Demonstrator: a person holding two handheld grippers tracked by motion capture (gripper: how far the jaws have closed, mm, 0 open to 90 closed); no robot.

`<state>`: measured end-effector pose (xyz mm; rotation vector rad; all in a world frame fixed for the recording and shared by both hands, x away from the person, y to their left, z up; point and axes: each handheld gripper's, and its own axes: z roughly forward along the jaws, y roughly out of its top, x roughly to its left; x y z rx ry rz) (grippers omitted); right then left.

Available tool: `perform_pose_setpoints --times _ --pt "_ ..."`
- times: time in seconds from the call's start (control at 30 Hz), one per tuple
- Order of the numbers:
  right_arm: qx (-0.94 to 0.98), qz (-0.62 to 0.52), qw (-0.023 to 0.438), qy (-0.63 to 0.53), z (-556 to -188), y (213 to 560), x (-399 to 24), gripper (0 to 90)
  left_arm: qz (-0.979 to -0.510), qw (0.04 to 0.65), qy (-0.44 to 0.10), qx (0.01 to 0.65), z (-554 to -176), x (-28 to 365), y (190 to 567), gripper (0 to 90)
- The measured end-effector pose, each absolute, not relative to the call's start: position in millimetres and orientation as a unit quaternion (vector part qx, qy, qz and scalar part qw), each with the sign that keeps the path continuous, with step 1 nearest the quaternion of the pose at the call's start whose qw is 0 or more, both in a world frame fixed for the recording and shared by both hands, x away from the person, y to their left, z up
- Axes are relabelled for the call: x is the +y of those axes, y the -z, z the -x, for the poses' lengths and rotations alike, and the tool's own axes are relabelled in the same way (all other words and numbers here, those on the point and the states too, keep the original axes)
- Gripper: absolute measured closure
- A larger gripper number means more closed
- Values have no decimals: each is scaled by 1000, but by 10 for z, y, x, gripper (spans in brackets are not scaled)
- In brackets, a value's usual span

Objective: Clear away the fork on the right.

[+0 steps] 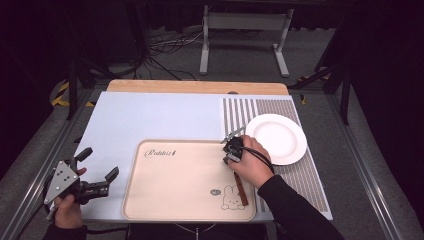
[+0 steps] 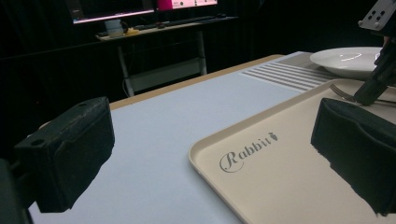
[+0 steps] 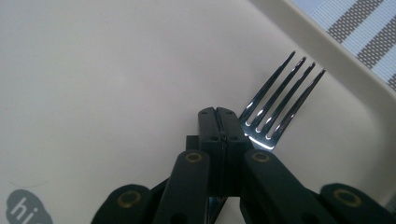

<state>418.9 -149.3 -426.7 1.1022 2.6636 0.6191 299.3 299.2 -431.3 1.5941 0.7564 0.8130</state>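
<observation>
Table with covering, tray and plate

Wooden-topped table [image 1: 197, 86], its far edge bare; a pale blue mat [image 1: 150, 117] lies over nearly all of the top. Right part of the mat carries a grey-and-white striped panel [image 1: 260, 107]. On the mat, near side, centre: a cream rectangular tray [image 1: 165, 195] with rounded corners, printed "Rabbit" in script at its far left corner and a rabbit drawing at its near right corner; the tray's right edge overlaps the striped panel. On the striped panel, just beside the tray's far right corner: a round white plate [image 1: 280, 145], upright, nothing on it.
</observation>
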Motion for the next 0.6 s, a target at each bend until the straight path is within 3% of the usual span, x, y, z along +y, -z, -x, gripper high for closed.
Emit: perform_pose_setpoints --times 0.6 --pt "888 -401 108 -196 -4210 4252 -1695 900 -679 562 -345 322 -2994 2986 4315 3"
